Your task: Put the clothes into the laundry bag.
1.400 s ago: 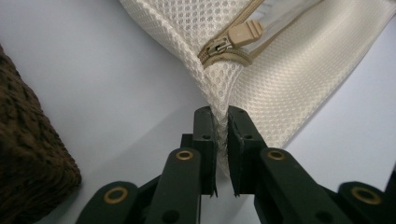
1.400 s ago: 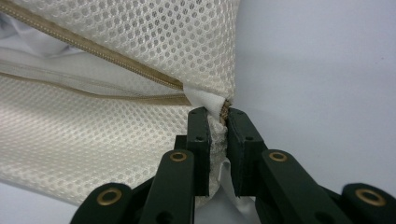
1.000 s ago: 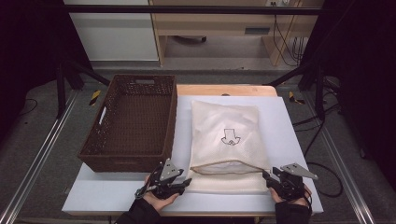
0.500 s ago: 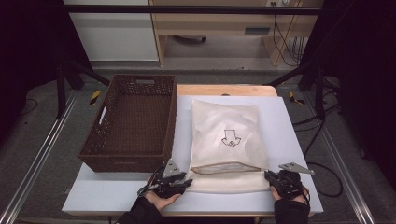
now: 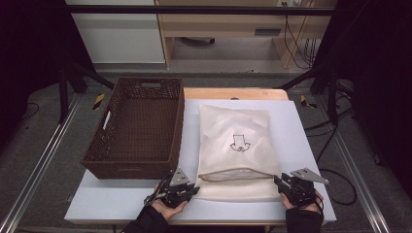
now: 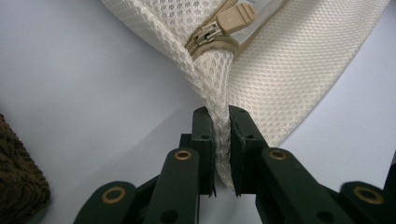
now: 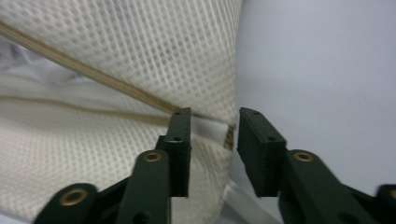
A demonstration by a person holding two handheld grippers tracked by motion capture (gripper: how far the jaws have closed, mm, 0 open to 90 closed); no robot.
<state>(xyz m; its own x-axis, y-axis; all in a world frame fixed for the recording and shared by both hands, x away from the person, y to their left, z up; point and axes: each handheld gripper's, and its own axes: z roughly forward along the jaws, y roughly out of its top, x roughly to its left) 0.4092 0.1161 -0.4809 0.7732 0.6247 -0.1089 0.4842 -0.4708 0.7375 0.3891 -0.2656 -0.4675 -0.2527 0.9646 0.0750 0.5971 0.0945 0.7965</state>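
Note:
A white mesh laundry bag point(image 5: 235, 141) with a small printed mark lies flat in the middle of the white table point(image 5: 291, 126). Its zipper mouth runs along the near end and gapes slightly. My left gripper point(image 5: 193, 188) is at the bag's near left corner. In the left gripper view it point(image 6: 222, 144) is shut on a fold of the mesh bag point(image 6: 289, 70), just below the tan zipper pull point(image 6: 233, 21). My right gripper point(image 5: 278, 181) is at the near right corner. Its jaws stand open point(image 7: 212, 140) on either side of the bag's corner point(image 7: 140, 56), where the zipper ends.
A dark brown wicker basket point(image 5: 133, 165) stands empty on the left of the table, right beside the bag. A wooden board edge point(image 5: 233, 93) shows behind the table. Floor rails and cables run along both sides.
The right gripper has let go of the bag's zipper edge and opened, drawing slightly right. The lifted upper edge of the mouth has dropped back. The left gripper keeps its hold.

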